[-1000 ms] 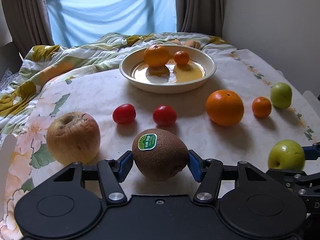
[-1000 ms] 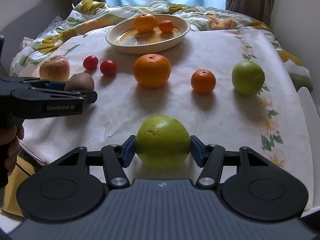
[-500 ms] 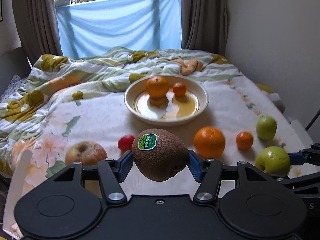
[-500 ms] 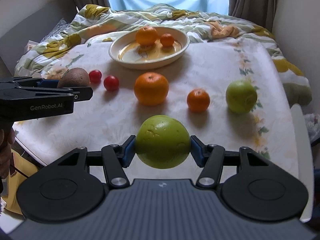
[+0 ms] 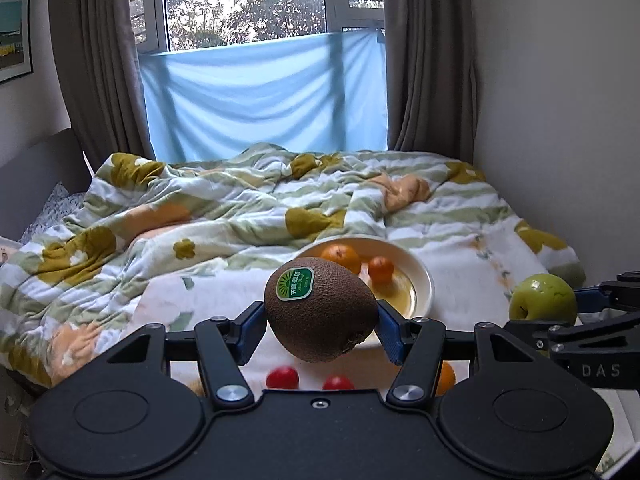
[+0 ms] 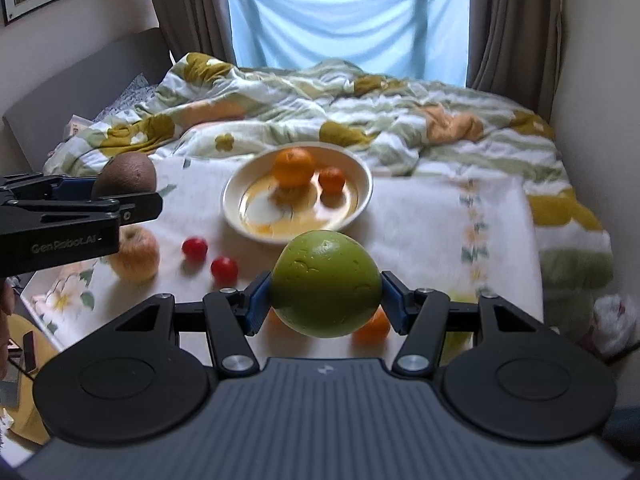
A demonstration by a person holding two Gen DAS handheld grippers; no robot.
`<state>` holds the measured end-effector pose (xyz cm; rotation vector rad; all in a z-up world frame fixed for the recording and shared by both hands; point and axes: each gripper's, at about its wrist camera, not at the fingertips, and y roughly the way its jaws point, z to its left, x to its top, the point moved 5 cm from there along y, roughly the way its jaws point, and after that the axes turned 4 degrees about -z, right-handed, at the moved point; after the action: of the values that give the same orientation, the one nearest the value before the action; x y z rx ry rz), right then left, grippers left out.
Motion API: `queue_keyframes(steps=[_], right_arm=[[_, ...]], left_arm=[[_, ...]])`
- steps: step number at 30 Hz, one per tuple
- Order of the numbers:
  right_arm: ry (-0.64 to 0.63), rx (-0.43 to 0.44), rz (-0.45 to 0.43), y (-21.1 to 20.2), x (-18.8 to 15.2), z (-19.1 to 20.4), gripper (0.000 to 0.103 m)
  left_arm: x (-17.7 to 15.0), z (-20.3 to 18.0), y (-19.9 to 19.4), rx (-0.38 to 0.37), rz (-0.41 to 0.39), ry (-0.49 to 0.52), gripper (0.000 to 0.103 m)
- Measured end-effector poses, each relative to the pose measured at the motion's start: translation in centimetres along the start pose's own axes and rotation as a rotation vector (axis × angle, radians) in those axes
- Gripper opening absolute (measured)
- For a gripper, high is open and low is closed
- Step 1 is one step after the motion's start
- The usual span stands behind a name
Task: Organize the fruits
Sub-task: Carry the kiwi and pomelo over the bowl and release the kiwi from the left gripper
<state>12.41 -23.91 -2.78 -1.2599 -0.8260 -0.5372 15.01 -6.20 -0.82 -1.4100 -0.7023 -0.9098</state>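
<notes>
Two fruits hang above the bed: my left gripper point(image 5: 321, 322) jaws clench a kiwi point(image 5: 320, 314), my right gripper point(image 6: 325, 295) jaws clench a green apple point(image 6: 326, 283). Just beyond them sits the bowl point(image 6: 362, 200) holding two oranges point(image 6: 293, 167).

A: The kiwi point(image 5: 320, 316) looks rough and matt, with a glossy paper sticker point(image 5: 295, 283).

B: The green apple point(image 6: 326, 284) is smooth, faintly dimpled. The bowl point(image 6: 362, 184) looks glazed ceramic.
</notes>
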Motion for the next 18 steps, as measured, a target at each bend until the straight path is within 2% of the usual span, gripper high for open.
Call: queue_keyframes(steps=[9, 18], right_arm=[[0.035, -0.001, 0.001, 4.4, 3.8, -0.5, 0.072], [0.095, -0.047, 0.024, 9.4, 5.8, -0.8, 0.072]], left_arm=[[2.1, 2.3, 5.0, -0.029, 0.025, 0.011, 0.063], [2.2, 3.5, 11.8, -0.092, 0.092, 0.066, 0.063]])
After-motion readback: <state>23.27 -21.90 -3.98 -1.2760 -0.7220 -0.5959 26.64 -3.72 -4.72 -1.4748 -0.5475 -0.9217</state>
